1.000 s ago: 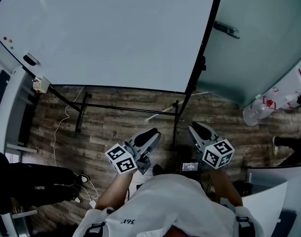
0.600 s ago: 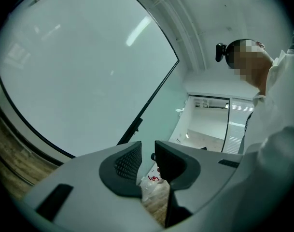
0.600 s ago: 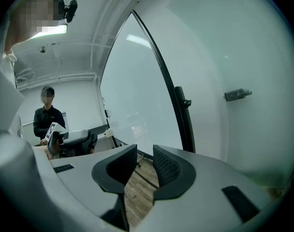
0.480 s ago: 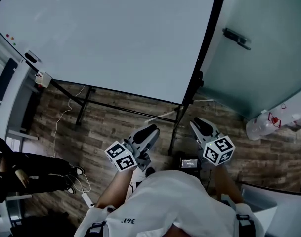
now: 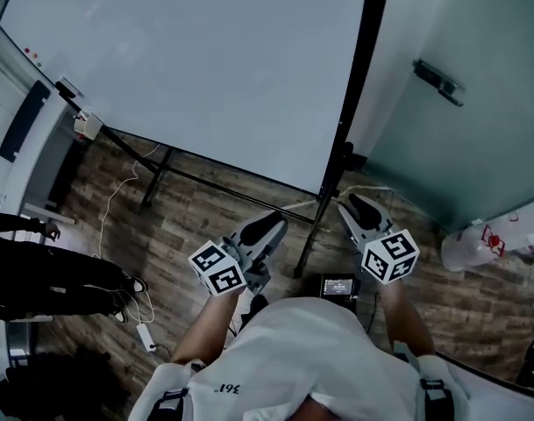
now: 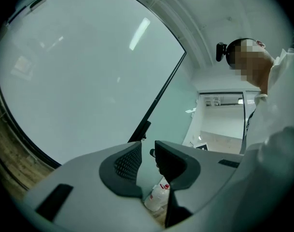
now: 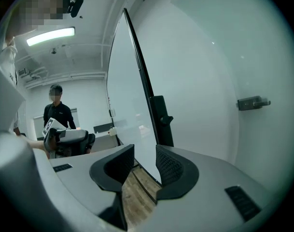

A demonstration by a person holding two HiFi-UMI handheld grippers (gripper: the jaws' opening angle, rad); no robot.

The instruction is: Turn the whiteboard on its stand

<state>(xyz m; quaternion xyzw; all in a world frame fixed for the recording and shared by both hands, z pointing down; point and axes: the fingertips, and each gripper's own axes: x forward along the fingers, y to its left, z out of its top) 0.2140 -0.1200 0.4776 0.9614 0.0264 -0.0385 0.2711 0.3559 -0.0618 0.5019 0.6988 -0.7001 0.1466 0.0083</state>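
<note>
The whiteboard (image 5: pixel 205 68) stands upright on its black stand (image 5: pixel 359 60) on a wood-plank floor (image 5: pixel 179 226), directly ahead of a person in a white shirt (image 5: pixel 310 349). The person holds the left tongs (image 5: pixel 265 228) and right tongs (image 5: pixel 358 207) forward, one on either side of the stand's right-hand post, and neither touches it. Only the head view takes in the stand's crossbar and feet and a white cable (image 5: pixel 109 209) trailing over the planks. The left gripper view looks across the board's face. It shows the left tongs held about level and slightly apart, with nothing between them, and a plastic bottle (image 6: pixel 159 197) and a lit doorway (image 6: pixel 219 115) beyond. The right gripper view runs along the board's edge, bringing up the post's clamp knob (image 7: pixel 162 116), a grey handle (image 7: pixel 253 102) on the pale wall and a bystander in dark clothes (image 7: pixel 58 112). The right tongs, which have just been opening, stand apart and empty, dipped a little towards the floor.
</note>
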